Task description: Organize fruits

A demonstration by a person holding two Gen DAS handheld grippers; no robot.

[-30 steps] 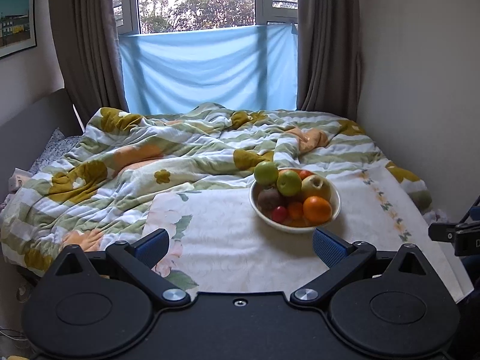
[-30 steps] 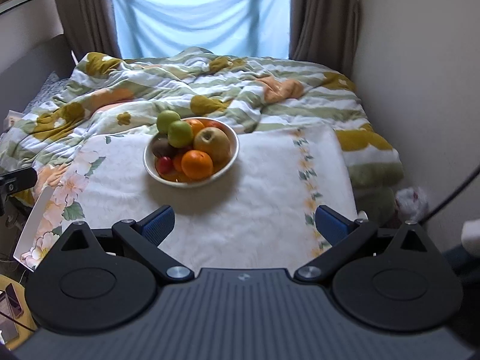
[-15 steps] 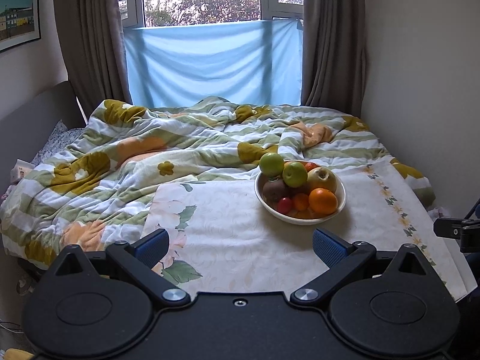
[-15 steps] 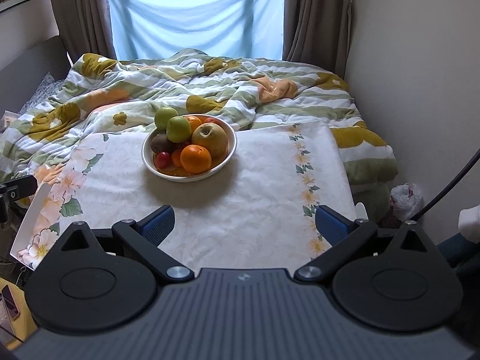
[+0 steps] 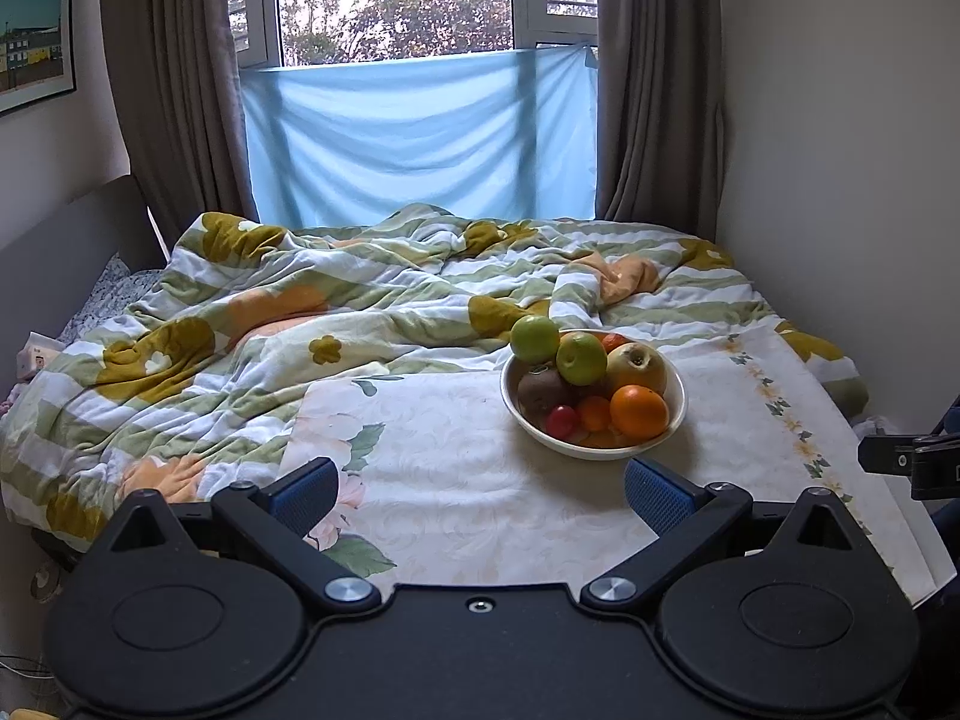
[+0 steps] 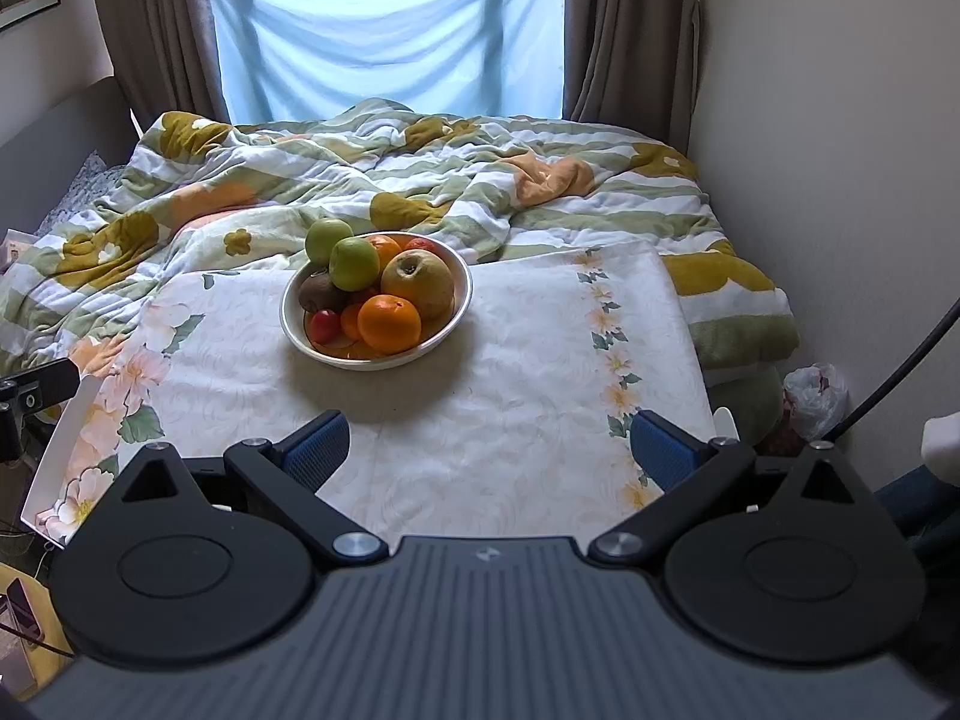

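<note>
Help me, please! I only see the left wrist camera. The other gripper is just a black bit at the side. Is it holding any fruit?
Observer: No. The right wrist view shows the right gripper with its jaws wide apart and nothing between them. The fruit all sits in the bowl.
Operator: Is anything near the wall on that side?
Observer: Yes, a dark cable hangs by the wall, right of the table and well apart from the bowl.
</note>
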